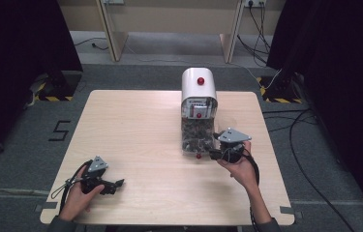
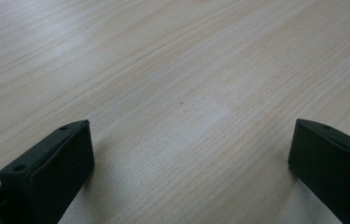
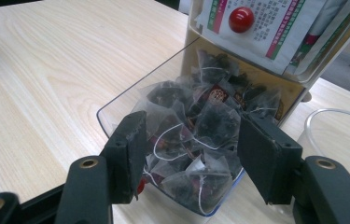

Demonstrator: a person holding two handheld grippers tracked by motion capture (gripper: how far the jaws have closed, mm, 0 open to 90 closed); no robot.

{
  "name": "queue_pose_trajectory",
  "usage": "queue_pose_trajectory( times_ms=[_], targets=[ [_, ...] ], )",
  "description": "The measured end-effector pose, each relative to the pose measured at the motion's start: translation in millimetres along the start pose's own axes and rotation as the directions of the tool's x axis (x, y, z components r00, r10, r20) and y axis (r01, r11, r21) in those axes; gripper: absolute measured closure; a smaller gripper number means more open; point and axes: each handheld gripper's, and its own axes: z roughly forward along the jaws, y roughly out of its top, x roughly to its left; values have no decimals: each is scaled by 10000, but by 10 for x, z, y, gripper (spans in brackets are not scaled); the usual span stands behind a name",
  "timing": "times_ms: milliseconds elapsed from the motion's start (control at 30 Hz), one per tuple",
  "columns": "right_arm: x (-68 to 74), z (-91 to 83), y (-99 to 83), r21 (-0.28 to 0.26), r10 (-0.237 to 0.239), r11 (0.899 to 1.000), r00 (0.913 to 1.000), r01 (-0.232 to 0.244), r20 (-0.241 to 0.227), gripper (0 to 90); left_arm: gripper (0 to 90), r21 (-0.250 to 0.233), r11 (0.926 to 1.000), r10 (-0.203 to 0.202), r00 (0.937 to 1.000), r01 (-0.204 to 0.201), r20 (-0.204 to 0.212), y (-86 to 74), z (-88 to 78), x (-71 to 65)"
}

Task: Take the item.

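A white round-topped dispenser [image 1: 198, 89] stands at the middle back of the wooden table [image 1: 135, 125]. Its clear lower drawer [image 1: 197, 137] is pulled out toward me, and several pyramid tea bags [image 3: 200, 130] lie in it. My right gripper [image 1: 214, 154] sits at the drawer's front right corner. In the right gripper view its jaws straddle the drawer's front end, and the right gripper [image 3: 191, 158] is open with tea bags below the gap. My left gripper [image 1: 118, 183] rests on the table at the front left. In the left gripper view this gripper [image 2: 189, 154] stands open over bare wood.
A closed upper drawer with a red knob [image 3: 241, 18] holds flat packets. A clear round container [image 3: 340, 135] stands on the table just right of the dispenser. Cables lie on the grey floor beyond the table's right edge [image 1: 266, 130].
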Motion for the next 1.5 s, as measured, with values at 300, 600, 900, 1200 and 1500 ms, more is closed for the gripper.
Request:
queue_pose_trajectory(
  times_ms=[300,600,900,1200,1500],
  targets=[
    [53,-10,-40,80,-99,9999,9999,100,-122,432,0,-2,10000,-3,10000,3,-1,0,0,0],
    [90,-25,-83,129,-86,9999,9997,89,-247,430,0,-1,10000,0,10000,0,-1,0,0,0],
    [132,-45,-124,274,-37,9996,9994,47,-343,428,0,-1,10000,-1,10000,1,-1,0,0,0],
    [197,-41,-197,472,-79,9988,9989,101,-472,425,0,1,10000,4,10000,-4,-2,0,0,0],
    [242,-78,-254,542,-98,9984,9984,128,-556,422,0,-2,10000,-1,10000,1,-2,0,0,0]
  ],
)
